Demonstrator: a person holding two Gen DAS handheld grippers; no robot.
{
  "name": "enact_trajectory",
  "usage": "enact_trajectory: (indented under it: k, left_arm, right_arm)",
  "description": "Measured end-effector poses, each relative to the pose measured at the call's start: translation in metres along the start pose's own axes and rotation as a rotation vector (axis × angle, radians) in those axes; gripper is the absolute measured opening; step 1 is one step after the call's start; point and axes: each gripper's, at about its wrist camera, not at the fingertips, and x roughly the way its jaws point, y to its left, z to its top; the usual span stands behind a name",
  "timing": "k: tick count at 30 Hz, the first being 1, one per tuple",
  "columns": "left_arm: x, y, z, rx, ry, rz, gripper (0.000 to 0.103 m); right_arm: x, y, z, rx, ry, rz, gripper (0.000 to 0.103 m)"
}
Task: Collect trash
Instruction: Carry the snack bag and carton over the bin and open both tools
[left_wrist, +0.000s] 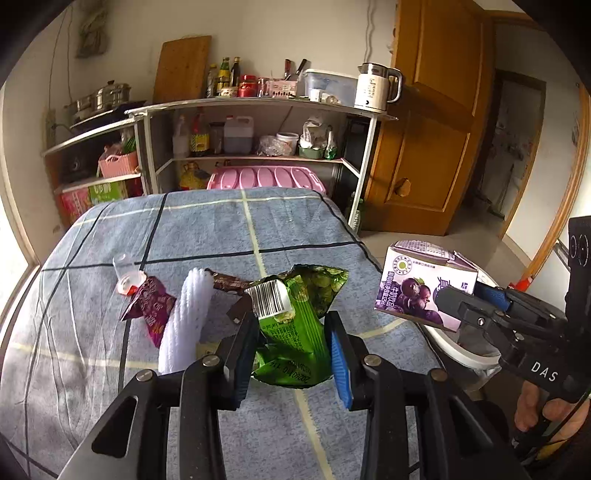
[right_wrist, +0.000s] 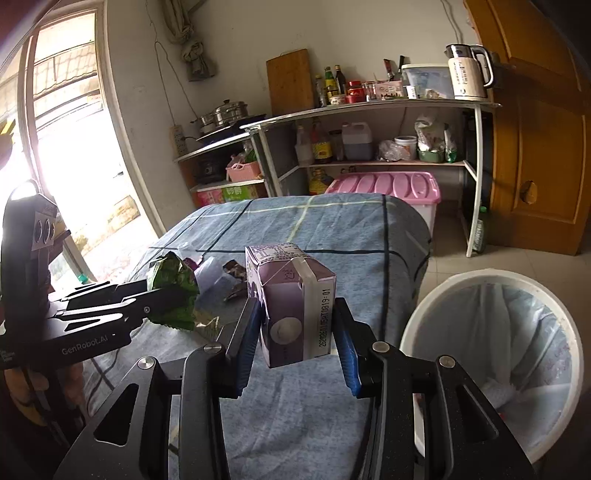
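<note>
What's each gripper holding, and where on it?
Left gripper pinches the green snack bag at its lower end. Right gripper clamps the purple milk carton across its side faces.

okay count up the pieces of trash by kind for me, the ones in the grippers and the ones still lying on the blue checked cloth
Snack wrappers: 3 (green wrapper in the left gripper, purple wrapper, brown wrapper)
Drink cartons: 1 (purple carton in the right gripper)
Clear plastic cups: 1 (clear cup)
White foam sleeves: 1 (foam sleeve)
Total: 6
</note>
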Motion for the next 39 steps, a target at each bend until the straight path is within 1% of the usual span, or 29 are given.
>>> enact_trajectory:
  k: [3,7,13,18,21,27,31,34,36,39]
  left_arm:
    - [0.004,-0.023,0.003,0.033,0.002,-0.034,0.037]
    - [0.010,-0.049,0.006,0.067,0.004,-0.076,0.037]
    - [0.016,-0.089,0.008,0.127,-0.001,-0.113,0.037]
    - [0.030,-0.117,0.011,0.146,0.025,-0.168,0.037]
    - [0.039,-0.138,0.012,0.163,0.036,-0.215,0.037]
    - [0.059,-0.176,0.012,0.204,0.061,-0.258,0.037]
    - [0.075,-0.191,0.011,0.210,0.086,-0.273,0.037]
    - [0.087,-0.200,0.008,0.226,0.106,-0.259,0.037]
    - [0.095,-0.203,0.005,0.225,0.133,-0.255,0.038]
    - [0.101,-0.207,0.001,0.230,0.147,-0.251,0.038]
  right_arm:
    - [-0.016,-0.011,-0.002,0.006,-0.023,-0.050,0.040]
    - [-0.030,-0.029,-0.004,0.031,-0.039,-0.095,0.040]
    - [-0.051,-0.055,-0.011,0.077,-0.064,-0.172,0.040]
    - [-0.065,-0.078,-0.020,0.109,-0.059,-0.265,0.040]
    - [-0.071,-0.094,-0.027,0.132,-0.049,-0.306,0.040]
    - [-0.077,-0.123,-0.039,0.175,-0.016,-0.392,0.040]
    - [-0.075,-0.142,-0.045,0.198,0.012,-0.434,0.040]
    - [-0.069,-0.151,-0.049,0.194,0.046,-0.452,0.040]
    - [-0.065,-0.157,-0.051,0.192,0.061,-0.464,0.040]
    - [-0.061,-0.162,-0.053,0.203,0.084,-0.472,0.040]
